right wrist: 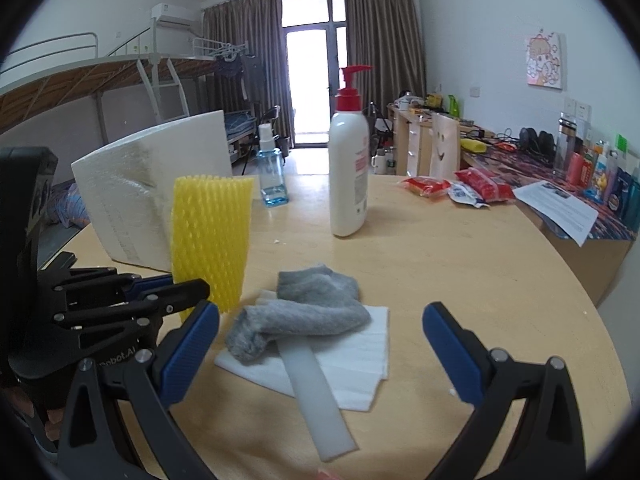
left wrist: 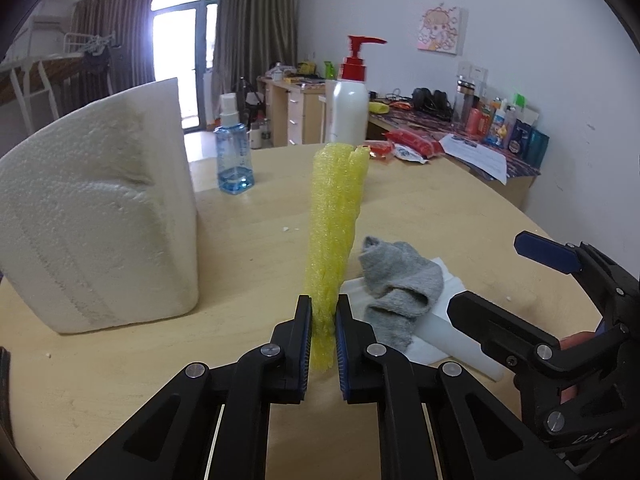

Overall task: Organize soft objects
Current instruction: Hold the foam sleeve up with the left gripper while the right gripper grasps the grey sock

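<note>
Yellow net [left wrist: 338, 220] stands up tall, and we pinch its bottom end with our left gripper [left wrist: 323, 344], pads pressed tight on it. Beside it on the counter [left wrist: 440, 208] a grey sock [right wrist: 304, 312] lies on white foam sheets [right wrist: 360, 360], with a white strip [right wrist: 320, 392] poking out under the sock. Our right gripper [right wrist: 320, 352] is spread wide over the sock and holds nothing. A big white foam block [left wrist: 96, 208] sits to the left. Farther back stand a pump bottle [right wrist: 349, 168] and a blue spray bottle [left wrist: 234, 152].
</note>
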A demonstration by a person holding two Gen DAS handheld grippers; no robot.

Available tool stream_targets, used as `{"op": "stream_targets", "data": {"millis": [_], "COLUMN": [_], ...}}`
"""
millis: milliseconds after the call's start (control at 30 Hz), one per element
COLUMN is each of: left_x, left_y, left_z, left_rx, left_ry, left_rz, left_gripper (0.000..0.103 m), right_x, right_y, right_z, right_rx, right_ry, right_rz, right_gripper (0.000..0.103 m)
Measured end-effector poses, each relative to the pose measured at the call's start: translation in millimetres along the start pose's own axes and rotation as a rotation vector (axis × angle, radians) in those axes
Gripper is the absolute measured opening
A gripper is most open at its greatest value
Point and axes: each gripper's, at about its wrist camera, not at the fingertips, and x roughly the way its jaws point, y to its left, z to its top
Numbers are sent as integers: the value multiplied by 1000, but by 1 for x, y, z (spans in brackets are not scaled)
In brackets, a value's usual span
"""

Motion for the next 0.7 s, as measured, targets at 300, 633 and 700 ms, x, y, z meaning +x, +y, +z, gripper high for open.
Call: {"op": "stream_targets", "data": {"millis": [300, 633, 700], "left_x": [-1, 5, 4], "left_y": [15, 20, 23], "left_z": [2, 2, 2], "left_rx": [-46, -70, -82], "left_ry": [-8, 20, 19], "left_rz": [49, 70, 69], "left_gripper": [12, 12, 12], "right_x": [19, 33, 35], "right_y": [7, 11, 12], "right_z": [10, 8, 7], "right_rx": [-20, -23, -26], "right_ry": [44, 105, 117], "right_rz": [75, 119, 129], "right_gripper": [103, 96, 89]}}
